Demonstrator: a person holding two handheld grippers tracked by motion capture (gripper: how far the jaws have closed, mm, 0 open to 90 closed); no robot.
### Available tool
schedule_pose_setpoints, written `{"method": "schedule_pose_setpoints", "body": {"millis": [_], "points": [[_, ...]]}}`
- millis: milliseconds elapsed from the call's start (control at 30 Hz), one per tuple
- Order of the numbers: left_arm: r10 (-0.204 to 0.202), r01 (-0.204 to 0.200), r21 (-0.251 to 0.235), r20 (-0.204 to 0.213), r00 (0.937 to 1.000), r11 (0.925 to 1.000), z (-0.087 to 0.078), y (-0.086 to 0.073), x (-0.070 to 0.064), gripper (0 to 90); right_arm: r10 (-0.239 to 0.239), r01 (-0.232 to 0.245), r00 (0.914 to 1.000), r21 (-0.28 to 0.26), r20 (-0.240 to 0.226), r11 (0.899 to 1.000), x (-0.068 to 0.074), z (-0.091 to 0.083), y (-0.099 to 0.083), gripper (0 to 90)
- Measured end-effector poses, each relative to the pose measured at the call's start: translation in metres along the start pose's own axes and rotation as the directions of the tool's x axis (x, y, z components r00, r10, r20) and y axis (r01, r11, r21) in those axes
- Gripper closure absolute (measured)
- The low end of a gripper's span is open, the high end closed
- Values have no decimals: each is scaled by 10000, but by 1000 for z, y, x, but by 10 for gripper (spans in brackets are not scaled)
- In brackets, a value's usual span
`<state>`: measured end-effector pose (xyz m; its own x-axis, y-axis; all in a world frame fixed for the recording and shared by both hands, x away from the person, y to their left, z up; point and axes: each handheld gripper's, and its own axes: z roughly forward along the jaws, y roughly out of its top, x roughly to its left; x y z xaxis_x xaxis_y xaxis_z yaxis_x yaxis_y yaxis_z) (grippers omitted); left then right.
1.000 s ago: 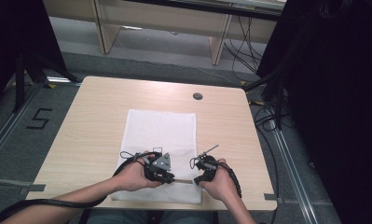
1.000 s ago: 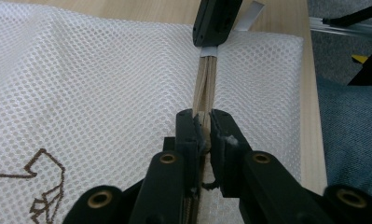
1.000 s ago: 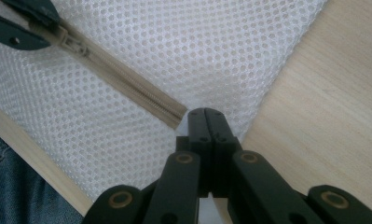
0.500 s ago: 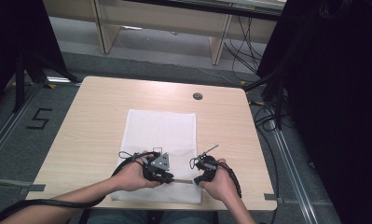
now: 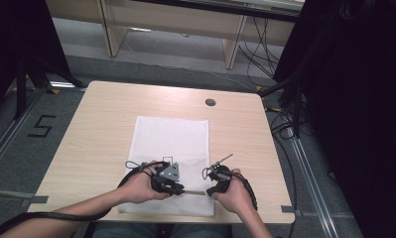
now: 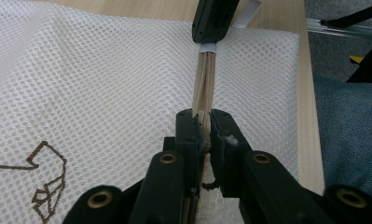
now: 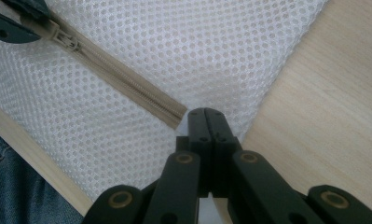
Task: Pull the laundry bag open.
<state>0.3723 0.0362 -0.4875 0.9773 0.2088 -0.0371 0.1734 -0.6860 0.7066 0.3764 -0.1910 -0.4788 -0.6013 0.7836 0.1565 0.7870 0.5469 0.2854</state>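
Your left gripper [image 6: 203,130] clamps the zipper pull [image 6: 203,122]; your right gripper [image 7: 205,116], at 3 o'clock, pinches the mesh bag [image 7: 174,51].

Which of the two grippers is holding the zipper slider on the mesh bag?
The left gripper. It pinches the slider on the beige zipper, while the right gripper clamps the mesh bag at the zipper's end.

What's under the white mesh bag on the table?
The mesh bag lies flat on the wooden table, whose wood shows all around it. Whether anything is inside the bag cannot be told; the mesh hides it.
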Motion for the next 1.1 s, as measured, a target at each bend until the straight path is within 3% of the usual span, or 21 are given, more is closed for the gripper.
{"method": "schedule_pose_setpoints", "body": {"millis": [133,400,433,467,600,1100], "points": [[-142,143,-65,98,9999,9999,-2,-1,1,818,-4,4,10000,-2,-2,10000,0,0,0,900],[-78,78,-7,62,9999,10000,-2,-1,0,818,1,-1,10000,2,1,10000,0,0,0,900],[86,-86,-9,40,10000,10000,-2,-1,0,818,6,-6,10000,-3,0,10000,0,0,0,900],[-114,114,-39,61,9999,9999,-3,-2,0,818,6,-6,10000,-10,0,10000,0,0,0,900],[-163,163,-42,89,9998,9999,-4,-4,1,818,65,-65,10000,28,8,10000,0,0,0,900],[-66,67,-47,81,9999,10000,-9,-6,2,818,0,0,10000,-11,-15,10000,0,0,0,900]]}}
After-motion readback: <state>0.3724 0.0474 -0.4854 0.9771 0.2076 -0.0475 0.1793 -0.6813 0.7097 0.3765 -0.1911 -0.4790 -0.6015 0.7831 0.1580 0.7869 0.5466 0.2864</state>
